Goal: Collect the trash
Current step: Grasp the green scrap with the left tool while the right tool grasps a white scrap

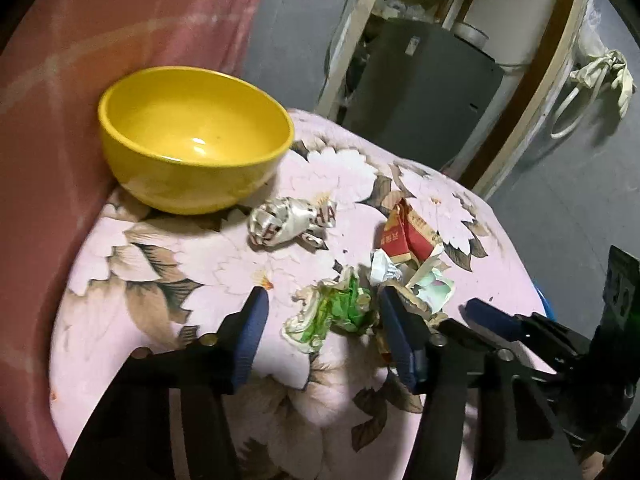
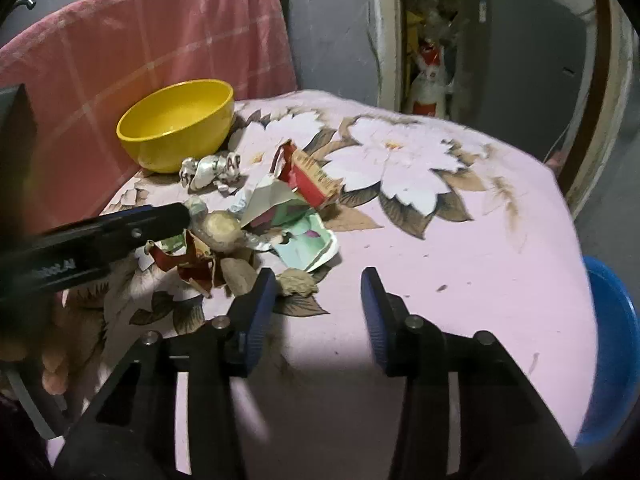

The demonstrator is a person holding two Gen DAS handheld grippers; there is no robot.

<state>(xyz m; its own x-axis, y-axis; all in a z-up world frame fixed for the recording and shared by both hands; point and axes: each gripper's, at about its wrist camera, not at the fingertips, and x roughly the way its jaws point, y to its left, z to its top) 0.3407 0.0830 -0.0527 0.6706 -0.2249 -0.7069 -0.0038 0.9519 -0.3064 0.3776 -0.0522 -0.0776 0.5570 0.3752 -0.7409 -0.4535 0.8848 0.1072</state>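
At lower centre, the left gripper [image 1: 324,312] straddles a green crumpled wrapper [image 1: 336,312], unclenched; the right gripper [image 2: 318,280] gapes empty. Closing askew could scatter the red carton scraps [image 1: 408,236] nearby.

The yellow bowl [image 1: 192,140] looks glossy and smooth, like glazed ceramic or hard plastic, with a bright highlight inside. Under it, the pink flowered cloth [image 2: 460,248] is matt printed fabric, and the red checked towel [image 2: 160,40] behind has a soft, rough weave. The trash is crumpled: a shiny silvery wrapper [image 1: 288,222], a red cardboard packet [image 1: 404,236], a creased green-and-white wrapper [image 1: 332,312], while the grippers' pads [image 2: 260,312] are ribbed blue rubber on matt black plastic.
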